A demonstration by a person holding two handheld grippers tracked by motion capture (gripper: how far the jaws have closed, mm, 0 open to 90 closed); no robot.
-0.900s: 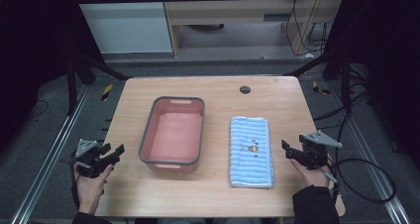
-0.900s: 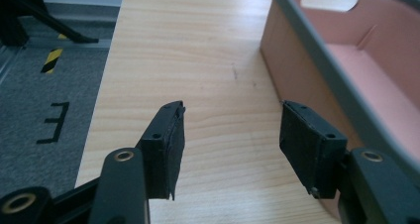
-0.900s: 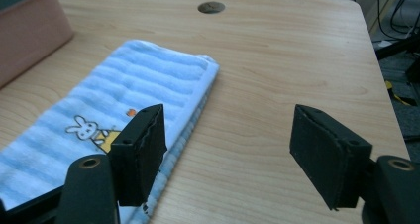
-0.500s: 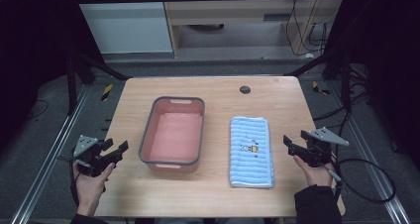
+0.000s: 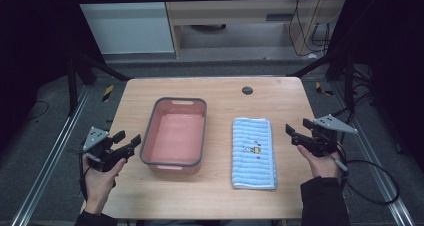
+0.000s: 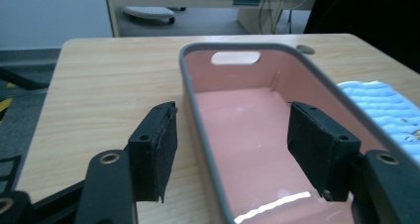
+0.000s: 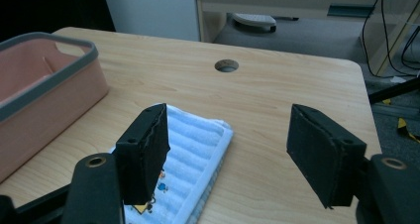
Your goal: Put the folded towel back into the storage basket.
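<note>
Light wooden desk [image 5: 220, 93], rounded corners, on dark frame over grey floor. Round cable hole [image 5: 247, 90] near far edge, right of centre. Pink basin [image 5: 174, 137] with grey rim sits left of centre, long side running front to back, empty inside. Folded blue striped towel [image 5: 253, 153] lies flat just right of basin, apart from it, small printed motif on top.

Right gripper [image 7: 228, 154]: jaws spread wide, nothing between. Folded blue towel [image 7: 190, 149] under left jaw; pink basin [image 7: 44, 92] far left.
</note>
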